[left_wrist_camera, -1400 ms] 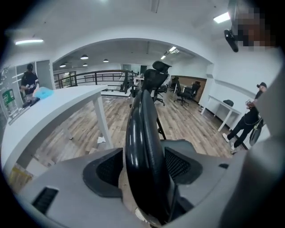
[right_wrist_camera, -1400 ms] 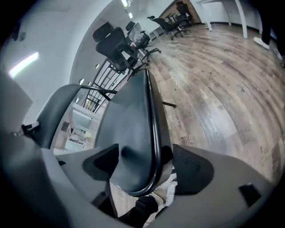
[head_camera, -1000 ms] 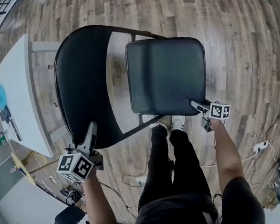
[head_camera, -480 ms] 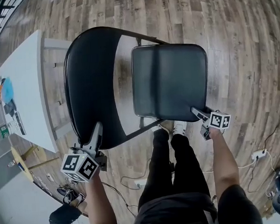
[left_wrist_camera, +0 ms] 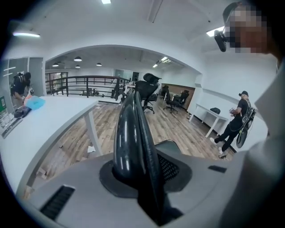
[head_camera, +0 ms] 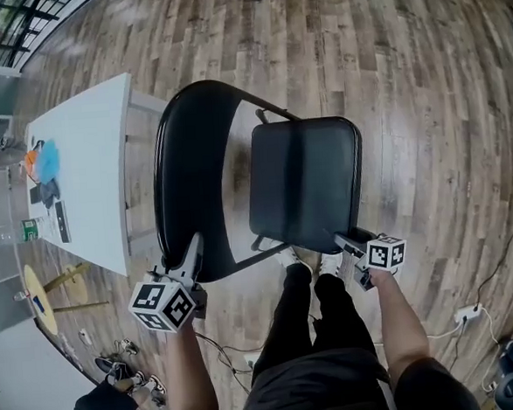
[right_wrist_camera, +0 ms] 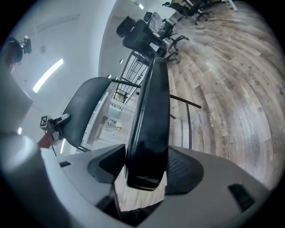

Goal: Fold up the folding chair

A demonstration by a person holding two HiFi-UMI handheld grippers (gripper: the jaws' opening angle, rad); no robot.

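The black folding chair stands on the wood floor, its backrest [head_camera: 185, 178] on the left and its seat [head_camera: 306, 183] on the right. My left gripper [head_camera: 192, 245] holds the near edge of the backrest. In the left gripper view the backrest [left_wrist_camera: 129, 133] runs up between the jaws of this gripper [left_wrist_camera: 138, 178], which have just been closing and now press on it. My right gripper [head_camera: 340, 239] holds the seat's near right corner. In the right gripper view the seat [right_wrist_camera: 151, 116] stands edge-on between that gripper's [right_wrist_camera: 147, 171] jaws, which have also just been closing onto it.
A white table [head_camera: 87, 168] with small items stands left of the chair. The holder's legs [head_camera: 309, 327] are just behind the seat. Cables and a power strip [head_camera: 470, 314] lie on the floor at the right. Another person [head_camera: 113, 403] crouches at lower left. Office chairs [left_wrist_camera: 149, 87] stand farther off.
Both grippers have kept their places on the chair and risen with it. The seat now looks narrower, tipped up toward the backrest. More of the white table shows at left.
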